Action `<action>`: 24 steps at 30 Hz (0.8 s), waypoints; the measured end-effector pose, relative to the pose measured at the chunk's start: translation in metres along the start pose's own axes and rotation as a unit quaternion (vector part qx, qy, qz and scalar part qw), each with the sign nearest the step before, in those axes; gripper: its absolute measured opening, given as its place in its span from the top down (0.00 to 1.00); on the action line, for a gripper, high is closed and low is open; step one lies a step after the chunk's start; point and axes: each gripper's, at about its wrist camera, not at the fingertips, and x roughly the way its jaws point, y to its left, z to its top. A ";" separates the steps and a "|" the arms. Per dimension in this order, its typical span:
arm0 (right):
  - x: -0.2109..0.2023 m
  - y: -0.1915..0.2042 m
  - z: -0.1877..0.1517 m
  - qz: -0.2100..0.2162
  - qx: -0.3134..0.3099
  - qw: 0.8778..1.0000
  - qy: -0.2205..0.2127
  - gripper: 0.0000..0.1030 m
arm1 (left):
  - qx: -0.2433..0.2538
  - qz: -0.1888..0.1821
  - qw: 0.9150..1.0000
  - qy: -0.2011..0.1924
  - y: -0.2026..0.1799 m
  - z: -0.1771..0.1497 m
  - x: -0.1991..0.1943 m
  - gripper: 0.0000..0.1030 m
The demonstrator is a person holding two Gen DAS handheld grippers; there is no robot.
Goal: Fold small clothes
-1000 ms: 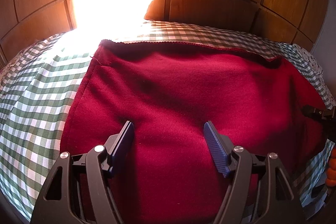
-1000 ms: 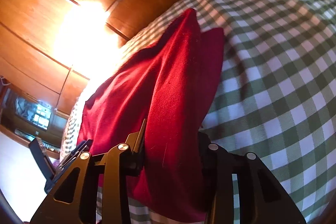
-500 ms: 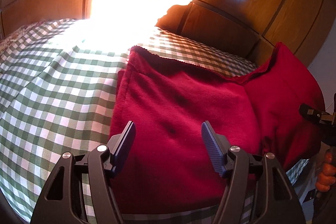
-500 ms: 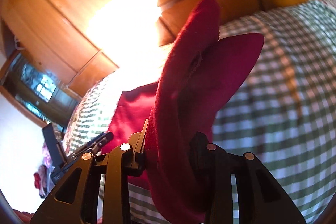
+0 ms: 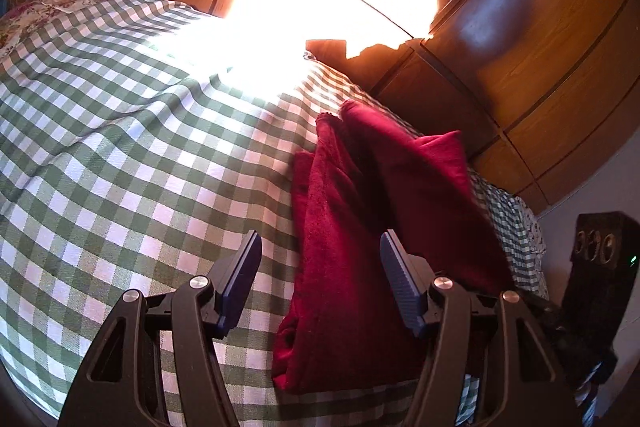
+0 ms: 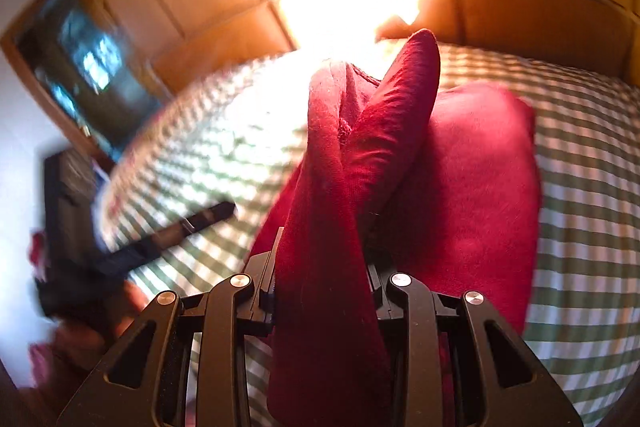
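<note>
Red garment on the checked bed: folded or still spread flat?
Partly folded. The red garment lies doubled in layers on the checked cover, one side lifted and clamped in the right gripper.

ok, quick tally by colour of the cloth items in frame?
Red garment: 1, pinched in the right gripper
Green-and-white checked cover: 1
Floral fabric at the far edge: 1
Total: 3

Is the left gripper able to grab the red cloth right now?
Probably yes. The left gripper is open and empty, with the red cloth lying just ahead between its fingers; nothing blocks it. The right gripper already holds one edge.
</note>
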 end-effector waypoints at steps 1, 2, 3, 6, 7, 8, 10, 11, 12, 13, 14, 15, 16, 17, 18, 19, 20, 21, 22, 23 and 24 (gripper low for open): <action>0.005 0.005 -0.003 -0.004 -0.009 1.000 0.005 0.70 | -0.004 -0.009 1.000 0.002 0.002 0.002 -0.002 0.37; 0.010 0.010 -0.008 -0.008 -0.022 1.000 0.009 0.69 | -0.009 -0.021 1.000 0.005 0.002 0.003 -0.003 0.35; 0.010 0.012 -0.009 -0.007 -0.028 1.000 0.006 0.67 | -0.015 -0.037 0.999 0.010 0.001 0.003 -0.005 0.33; 0.004 0.013 -0.012 0.027 -0.038 0.999 -0.008 0.62 | -0.027 -0.074 0.996 0.029 -0.002 0.006 -0.001 0.31; 0.001 0.011 -0.015 0.044 -0.036 0.998 -0.011 0.57 | -0.033 -0.085 0.995 0.036 -0.003 0.007 0.001 0.31; -0.006 0.008 -0.018 0.073 -0.034 0.997 -0.015 0.52 | -0.039 -0.095 0.994 0.042 -0.003 0.007 0.002 0.31; -0.022 0.000 -0.027 0.114 -0.026 0.993 -0.025 0.46 | -0.045 -0.115 0.991 0.058 -0.006 0.010 0.007 0.27; -0.028 -0.006 -0.031 0.125 -0.019 0.992 -0.025 0.46 | -0.049 -0.120 0.990 0.062 -0.006 0.011 0.010 0.26; -0.035 -0.011 -0.037 0.137 -0.011 0.990 -0.026 0.46 | -0.051 -0.123 0.989 0.069 -0.007 0.012 0.013 0.24; -0.042 -0.016 -0.042 0.142 -0.006 0.989 -0.029 0.46 | -0.052 -0.125 0.988 0.079 -0.008 0.013 0.017 0.24; -0.050 -0.023 -0.049 0.140 -0.002 0.990 -0.034 0.46 | -0.054 -0.123 0.987 0.086 -0.010 0.013 0.021 0.24; -0.059 -0.030 -0.057 0.134 0.001 0.990 -0.038 0.46 | -0.056 -0.121 0.987 0.094 -0.012 0.013 0.025 0.24; -0.063 -0.032 -0.061 0.126 0.004 0.991 -0.042 0.46 | -0.055 -0.122 0.986 0.102 -0.012 0.013 0.029 0.24; -0.069 -0.042 -0.067 0.110 0.011 0.993 -0.045 0.46 | -0.051 -0.122 0.985 0.109 -0.016 0.013 0.034 0.24; -0.074 -0.049 -0.072 0.096 0.017 0.994 -0.048 0.46 | -0.047 -0.115 0.986 0.114 -0.021 0.014 0.037 0.25; -0.079 -0.058 -0.078 0.084 0.024 0.995 -0.052 0.46 | -0.042 -0.106 0.986 0.118 -0.026 0.013 0.040 0.25; -0.084 -0.065 -0.084 0.068 0.030 0.996 -0.056 0.46 | -0.034 -0.101 0.987 0.123 -0.032 0.012 0.044 0.25; -0.087 -0.071 -0.088 0.051 0.032 0.996 -0.060 0.46 | -0.026 -0.100 0.986 0.128 -0.037 0.012 0.047 0.26; -0.088 -0.076 -0.091 0.035 0.031 0.997 -0.060 0.46 | -0.019 -0.093 0.986 0.133 -0.043 0.011 0.050 0.28; -0.089 -0.083 -0.097 0.023 0.033 0.998 -0.057 0.46 | -0.012 -0.083 0.987 0.136 -0.047 0.012 0.054 0.28; -0.087 -0.085 -0.100 0.019 0.037 0.998 -0.054 0.46 | -0.001 -0.068 0.988 0.139 -0.053 0.011 0.059 0.33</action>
